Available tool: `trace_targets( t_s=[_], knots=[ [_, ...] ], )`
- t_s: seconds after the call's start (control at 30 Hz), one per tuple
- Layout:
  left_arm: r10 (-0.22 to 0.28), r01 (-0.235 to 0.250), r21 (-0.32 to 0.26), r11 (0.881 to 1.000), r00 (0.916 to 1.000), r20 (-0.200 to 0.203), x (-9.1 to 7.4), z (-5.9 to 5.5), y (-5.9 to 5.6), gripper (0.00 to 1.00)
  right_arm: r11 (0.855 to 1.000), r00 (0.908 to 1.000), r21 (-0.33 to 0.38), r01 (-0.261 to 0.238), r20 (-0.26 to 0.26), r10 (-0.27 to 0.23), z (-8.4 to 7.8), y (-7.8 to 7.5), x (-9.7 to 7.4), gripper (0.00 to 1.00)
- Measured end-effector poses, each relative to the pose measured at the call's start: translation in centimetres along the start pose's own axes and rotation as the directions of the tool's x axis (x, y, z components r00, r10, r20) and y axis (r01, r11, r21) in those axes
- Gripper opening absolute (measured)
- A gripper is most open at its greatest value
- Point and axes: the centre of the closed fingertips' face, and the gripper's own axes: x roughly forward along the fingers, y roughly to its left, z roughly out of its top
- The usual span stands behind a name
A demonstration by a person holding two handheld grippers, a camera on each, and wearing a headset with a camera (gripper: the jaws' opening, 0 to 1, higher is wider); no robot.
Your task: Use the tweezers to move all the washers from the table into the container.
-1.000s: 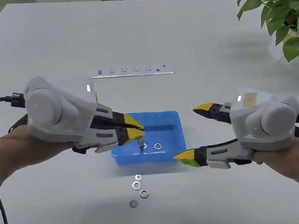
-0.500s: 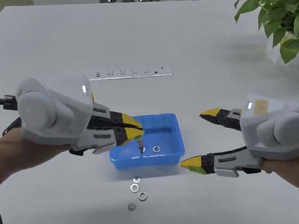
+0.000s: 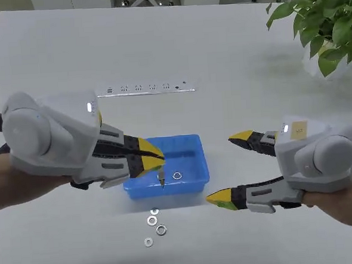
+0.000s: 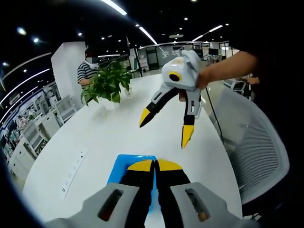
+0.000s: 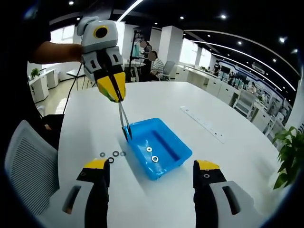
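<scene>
Washers (image 3: 161, 230): partly moved, judging by how they lie. Two seen in the right gripper view on the floor of the blue container (image 3: 178, 150); four more loose in a small cluster on the table (image 3: 232, 74), just in front of the container's near wall. So roughly a third done, four left to fetch.

Tweezers (image 5: 123, 118) clamped between the closed jaws of the left gripper (image 3: 150, 157), pointing steeply down, tips at the near-left corner of the container, close over its floor. Too small to tell whether the tips carry a washer or are bare.

Left gripper held level over the table on the container's left side, nose toward the middle, hand behind it.

Right gripper (image 3: 232, 167) spread wide and holding nothing, hovering to the right of the container, well apart from the washers, jaws aimed back toward the container. Idle, by the look of it, with the picking done by the other side.
</scene>
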Motion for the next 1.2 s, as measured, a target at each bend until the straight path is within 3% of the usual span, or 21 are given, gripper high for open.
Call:
trace_targets(
  t_s=[0.2, 0.43, 0.87, 1.2],
  knots=[
    [-0.017, 0.017, -0.019, 1.0, 0.9999, 0.003, -0.1, -0.1, -1.5, 0.05, 1.0, 1.0, -0.002, -0.002, -0.008, 0.002, -0.1, 0.2, -0.2, 0.73],
    [-0.046, 0.046, -0.033, 0.998, 0.9989, -0.005, 0.2, -1.6, -3.1, 0.05, 1.0, 1.0, 0.0, 0.0, -0.01, 0.0, -0.2, 0.6, -0.5, 0.73],
    [-0.069, 0.068, -0.041, 0.997, 0.9976, -0.011, 0.6, -2.8, -4.3, 0.05, 1.0, 1.0, -0.014, -0.005, 0.002, 0.005, 0.5, 0.5, 0.0, 0.74],
    [-0.079, 0.078, -0.045, 0.996, 0.9966, -0.024, 1.3, -4.2, -5.0, 0.05, 1.0, 0.9998, -0.016, -0.016, -0.013, 0.015, -0.4, 0.9, -0.2, 0.74]
  ],
)
